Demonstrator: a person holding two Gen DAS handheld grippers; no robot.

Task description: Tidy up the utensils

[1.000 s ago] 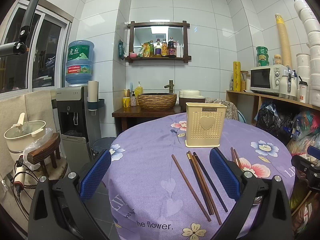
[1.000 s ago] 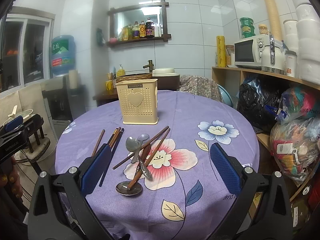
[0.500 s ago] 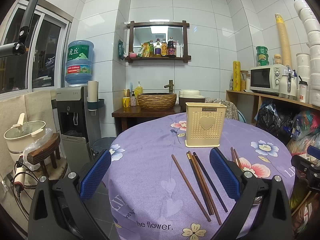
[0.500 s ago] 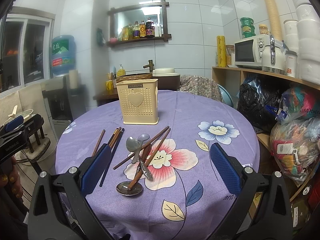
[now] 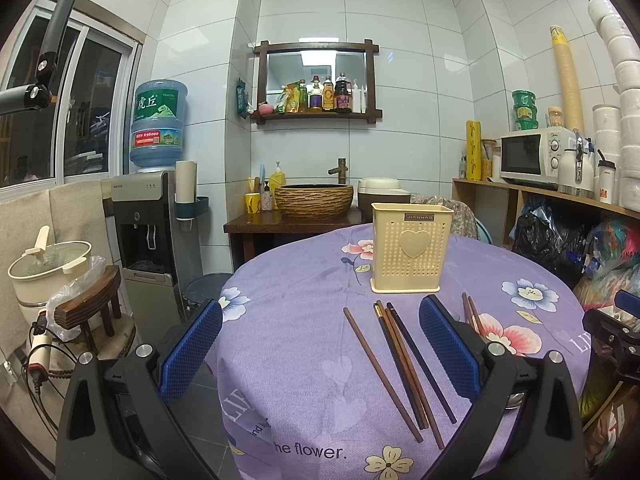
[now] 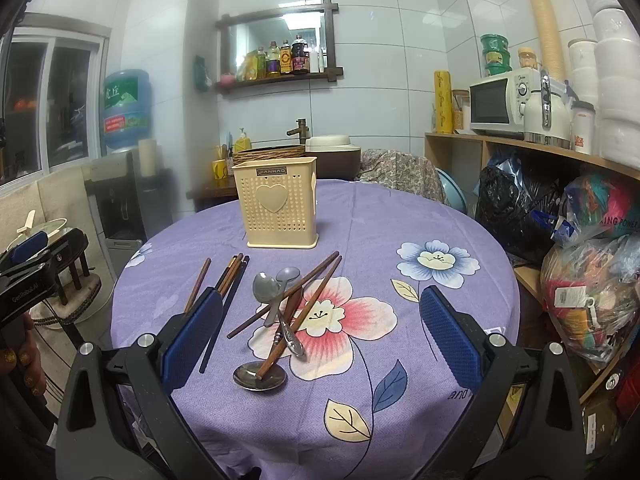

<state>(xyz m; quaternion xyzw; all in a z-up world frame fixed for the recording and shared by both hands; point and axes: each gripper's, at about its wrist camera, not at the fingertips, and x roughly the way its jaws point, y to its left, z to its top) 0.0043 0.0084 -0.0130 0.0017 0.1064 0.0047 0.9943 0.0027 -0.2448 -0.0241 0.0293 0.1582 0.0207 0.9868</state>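
Both my left tongs (image 5: 320, 344) and right tongs (image 6: 320, 336) hang wide open, empty, above the purple flowered table (image 6: 440, 232). The cream perforated plastic holder (image 6: 278, 208) stands upright; four brown wooden chopsticks (image 5: 400, 364) lie just before it, steel spoons (image 6: 276, 292) tangled with two more chopsticks nearby. I'd take one loose chopstick mid-shaft first, then tip it upright over the holder.

1 cream utensil holder (image 6: 278, 210), 6 chopsticks (image 5: 402, 364), 3 spoons (image 6: 276, 294), 2 tools (image 6: 320, 336).
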